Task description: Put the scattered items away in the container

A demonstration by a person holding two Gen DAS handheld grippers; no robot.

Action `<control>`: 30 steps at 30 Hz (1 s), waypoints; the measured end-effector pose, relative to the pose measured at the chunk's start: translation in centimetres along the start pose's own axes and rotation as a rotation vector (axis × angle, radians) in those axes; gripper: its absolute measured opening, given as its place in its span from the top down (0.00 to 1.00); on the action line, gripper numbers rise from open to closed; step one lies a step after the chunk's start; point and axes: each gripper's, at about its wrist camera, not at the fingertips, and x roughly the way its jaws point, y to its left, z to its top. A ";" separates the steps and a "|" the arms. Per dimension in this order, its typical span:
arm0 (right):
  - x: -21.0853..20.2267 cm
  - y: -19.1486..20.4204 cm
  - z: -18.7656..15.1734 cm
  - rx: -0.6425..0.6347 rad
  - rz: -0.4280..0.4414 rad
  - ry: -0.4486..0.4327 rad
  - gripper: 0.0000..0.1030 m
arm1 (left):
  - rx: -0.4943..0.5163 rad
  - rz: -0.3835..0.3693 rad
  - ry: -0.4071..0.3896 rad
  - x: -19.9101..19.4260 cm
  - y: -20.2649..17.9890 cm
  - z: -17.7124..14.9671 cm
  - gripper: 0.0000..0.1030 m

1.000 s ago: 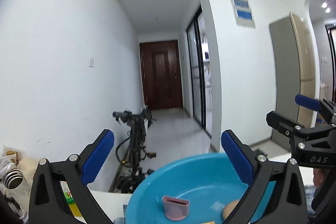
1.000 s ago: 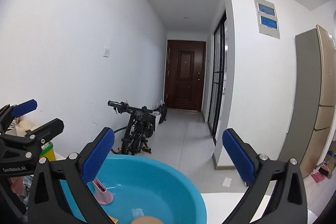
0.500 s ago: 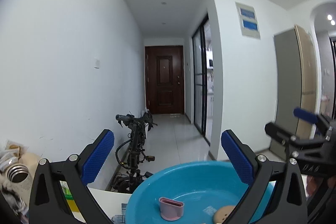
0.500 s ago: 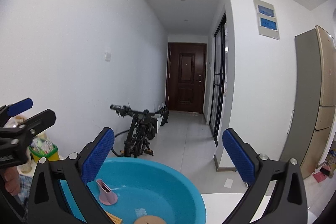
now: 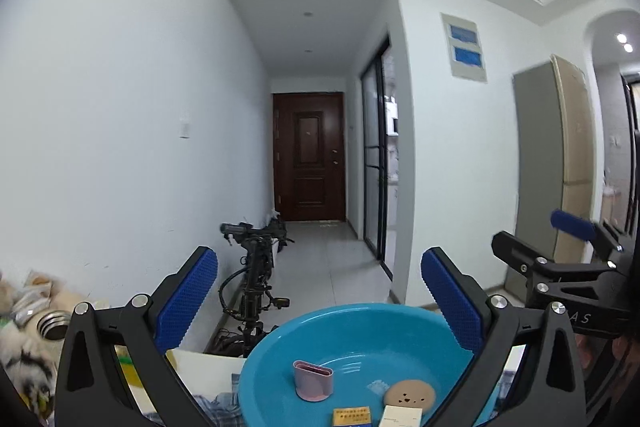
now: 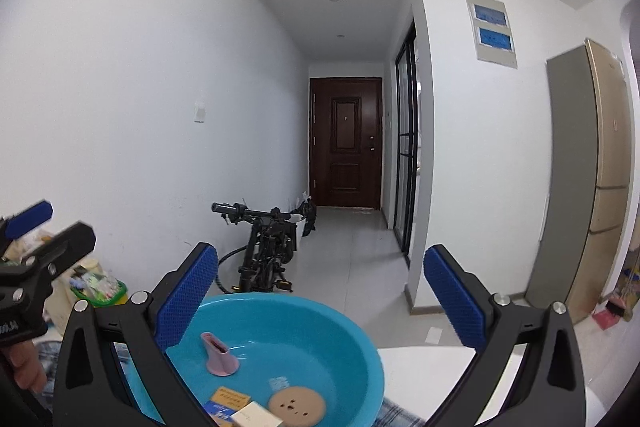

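A blue plastic basin sits low in both wrist views. Inside it stand a small pink holder, a tan round disc with holes, an orange box and a white box. My left gripper is open above the basin's near side, nothing between its blue pads. My right gripper is open too and holds nothing. Each gripper shows at the edge of the other's view, the right gripper and the left gripper.
A white table carries the basin, with checked cloth under it. Packets and a metal jar lie at the left, a green tub beside them. A folded bike stands in the corridor beyond; a person's hand grips the left tool.
Both cameras have tilted and drawn back a little, so more of the basin's contents show, including the boxes. The other gripper sits lower in each view. Both stay open.
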 end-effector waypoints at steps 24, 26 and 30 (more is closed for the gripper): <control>-17.0 0.2 -0.7 0.010 -0.038 -0.005 0.00 | 0.036 -0.082 0.031 -16.9 -4.5 0.4 0.00; -18.2 0.4 -1.4 0.017 -0.034 -0.001 0.00 | 0.042 -0.075 0.031 -18.4 -4.7 0.1 0.00; -20.2 0.7 -2.5 0.022 -0.023 0.018 0.00 | 0.050 -0.078 0.031 -21.1 -4.9 -0.7 0.00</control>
